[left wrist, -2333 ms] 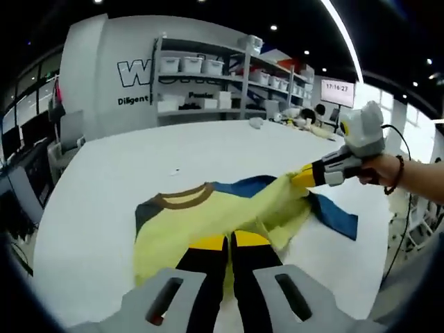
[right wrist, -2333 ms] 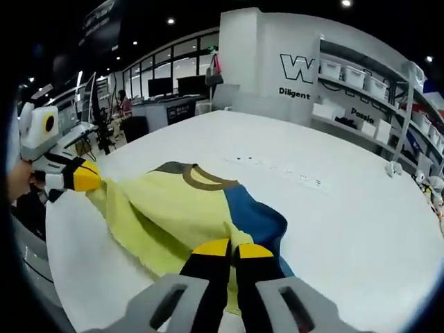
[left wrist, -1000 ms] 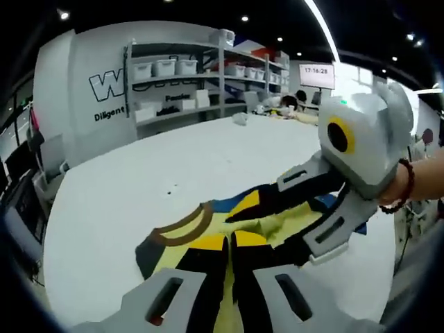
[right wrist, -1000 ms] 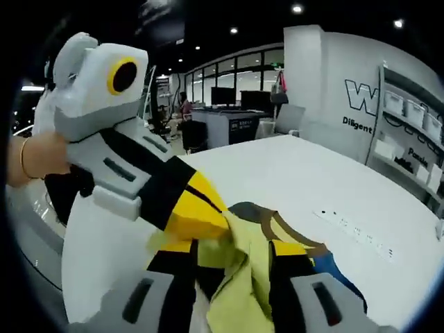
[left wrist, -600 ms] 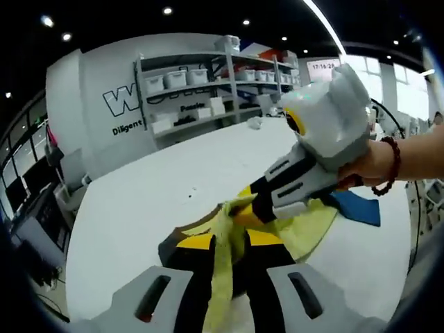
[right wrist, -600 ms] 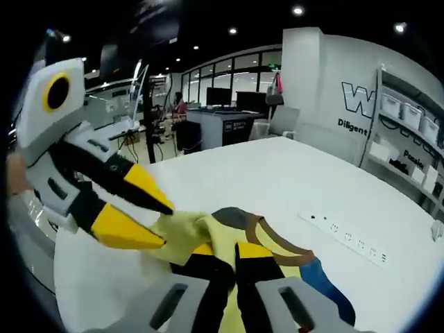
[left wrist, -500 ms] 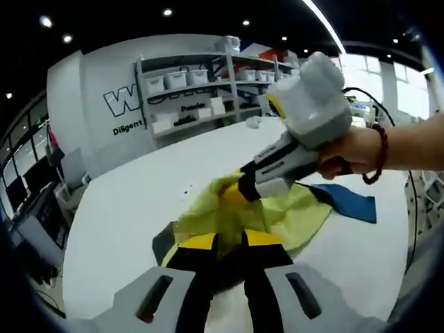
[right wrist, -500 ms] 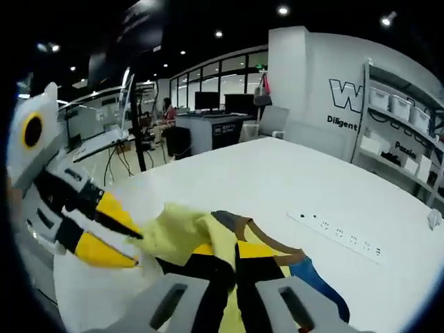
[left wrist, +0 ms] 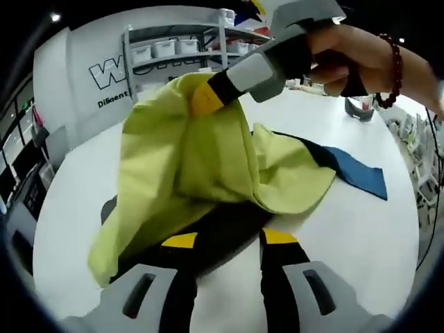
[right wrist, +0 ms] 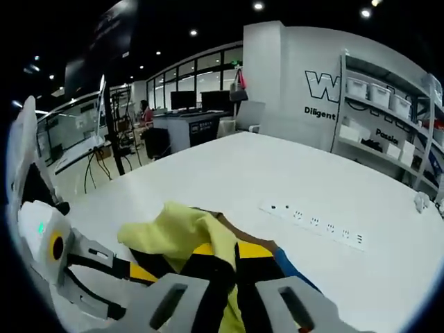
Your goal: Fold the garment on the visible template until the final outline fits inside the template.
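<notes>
The garment [left wrist: 208, 159] is a yellow-green shirt with a blue sleeve [left wrist: 355, 182] and a dark collar, lying bunched on the white table [left wrist: 347, 236]. My right gripper [left wrist: 205, 98], held by a hand with a bead bracelet, comes in from the upper right and is shut on a fold of the yellow cloth, lifted above the table. In the right gripper view its jaws [right wrist: 230, 251] pinch the yellow cloth [right wrist: 182, 232]. My left gripper [left wrist: 230, 239] stands open low over the dark part of the shirt; it is also at the lower left [right wrist: 135, 272].
A power strip [right wrist: 316, 223] lies on the table beyond the shirt. Shelves with white bins [left wrist: 177, 50] stand along the lettered wall. Desks with monitors [right wrist: 187, 104] are further off. Bare table spreads to the right of the blue sleeve.
My left gripper's jaws have spread apart and let go of the cloth. My right gripper has risen, lifting a big fold of yellow cloth up over the shirt.
</notes>
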The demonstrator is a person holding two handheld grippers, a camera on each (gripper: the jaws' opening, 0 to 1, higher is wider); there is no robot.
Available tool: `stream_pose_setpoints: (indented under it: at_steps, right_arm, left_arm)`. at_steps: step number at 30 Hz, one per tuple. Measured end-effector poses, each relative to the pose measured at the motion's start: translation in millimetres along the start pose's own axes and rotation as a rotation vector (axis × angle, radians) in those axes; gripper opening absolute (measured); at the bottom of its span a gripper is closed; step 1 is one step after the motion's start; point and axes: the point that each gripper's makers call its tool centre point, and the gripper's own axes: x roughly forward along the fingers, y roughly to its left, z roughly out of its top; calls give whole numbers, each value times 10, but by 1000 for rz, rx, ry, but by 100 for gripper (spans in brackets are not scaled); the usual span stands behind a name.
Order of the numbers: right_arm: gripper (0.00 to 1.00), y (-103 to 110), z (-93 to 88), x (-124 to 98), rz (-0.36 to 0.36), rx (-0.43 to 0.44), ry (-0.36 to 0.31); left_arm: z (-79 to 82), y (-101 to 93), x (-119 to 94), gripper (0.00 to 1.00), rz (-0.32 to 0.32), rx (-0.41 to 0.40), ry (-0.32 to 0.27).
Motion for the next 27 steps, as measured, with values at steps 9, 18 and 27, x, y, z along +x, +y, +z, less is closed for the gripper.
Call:
stream_pose_setpoints:
  at_steps: [9,18,27]
  right_arm:
    - [0,-49,-50,20,-16,17,13]
    - [0,-128,-125,0,-39,17,34]
    - [0,-246,-258,-38,-90,36,69]
  left_arm:
    - [-91,-44,155,25,2,76,37]
    - [-102,49,173,1,43,103,47]
    - [166,149,-215,1,28,108,-43]
